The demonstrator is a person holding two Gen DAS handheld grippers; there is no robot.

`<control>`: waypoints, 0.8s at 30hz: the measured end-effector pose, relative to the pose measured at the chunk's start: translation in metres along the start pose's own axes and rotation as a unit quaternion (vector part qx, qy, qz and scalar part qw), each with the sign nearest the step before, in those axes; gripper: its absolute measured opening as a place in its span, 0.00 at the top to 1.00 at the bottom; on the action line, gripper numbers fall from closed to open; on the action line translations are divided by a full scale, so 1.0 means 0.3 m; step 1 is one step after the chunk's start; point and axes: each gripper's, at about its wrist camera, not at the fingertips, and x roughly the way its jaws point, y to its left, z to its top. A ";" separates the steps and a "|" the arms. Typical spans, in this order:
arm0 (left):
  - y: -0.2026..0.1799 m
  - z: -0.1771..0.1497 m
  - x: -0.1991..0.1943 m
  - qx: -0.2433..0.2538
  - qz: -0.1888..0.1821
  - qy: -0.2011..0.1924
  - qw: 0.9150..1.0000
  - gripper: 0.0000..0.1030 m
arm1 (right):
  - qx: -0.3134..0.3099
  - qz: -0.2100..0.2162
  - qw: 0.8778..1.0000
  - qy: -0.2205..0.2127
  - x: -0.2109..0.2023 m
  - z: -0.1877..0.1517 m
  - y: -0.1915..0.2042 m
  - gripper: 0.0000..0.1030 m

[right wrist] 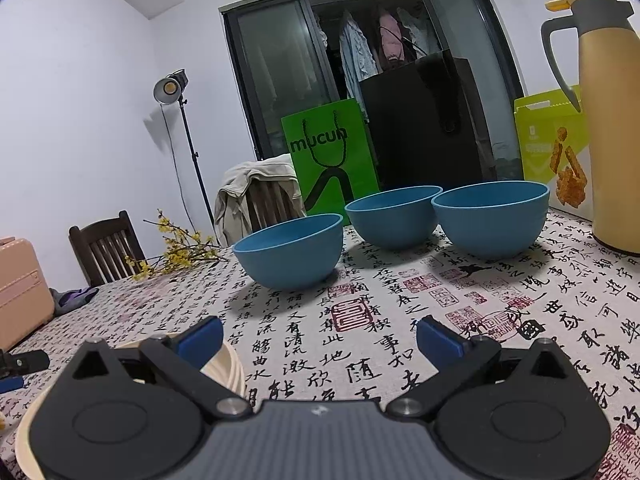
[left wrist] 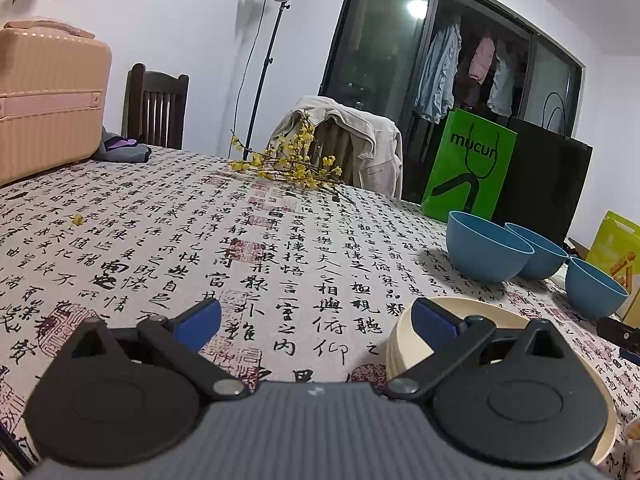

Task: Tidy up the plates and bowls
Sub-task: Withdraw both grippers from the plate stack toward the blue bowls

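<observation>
Nearest: left claw (left wrist: 316, 322), blue-padded fingers spread wide, nothing between them, held low over the table (left wrist: 168, 240), which wears a cloth printed with calligraphy. Right claw (right wrist: 320, 338), likewise spread wide and empty. Stack of cream plates (left wrist: 496, 312) on the table, partly under the left claw's right finger; in the right wrist view the same stack sits at the near left, under that claw's left finger. Beyond, at mid table: three blue bowls, upright, in a rough row, left bowl (right wrist: 290, 252) nearest and apart from the others, middle bowl (right wrist: 394, 216) and right bowl (right wrist: 490, 218) very close together, contact unclear. Right of the bowls: tan thermos jug (right wrist: 608, 120). Behind the bowls: green paper bag (right wrist: 330, 160), black bag (right wrist: 424, 120), yellow-green snack box (right wrist: 552, 148). Far left: sprig of yellow flowers (left wrist: 292, 160) and pink suitcase (left wrist: 48, 100) on the table.
</observation>
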 end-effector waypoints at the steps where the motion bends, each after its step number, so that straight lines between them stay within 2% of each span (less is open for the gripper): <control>1: 0.001 0.000 0.000 -0.001 0.000 0.000 1.000 0.00 | 0.000 0.000 1.000 0.000 -0.001 0.000 0.001 0.00; 24: 0.006 0.002 0.011 -0.007 0.012 0.009 1.000 0.00 | 0.004 -0.003 1.000 -0.007 -0.006 -0.001 -0.002 0.00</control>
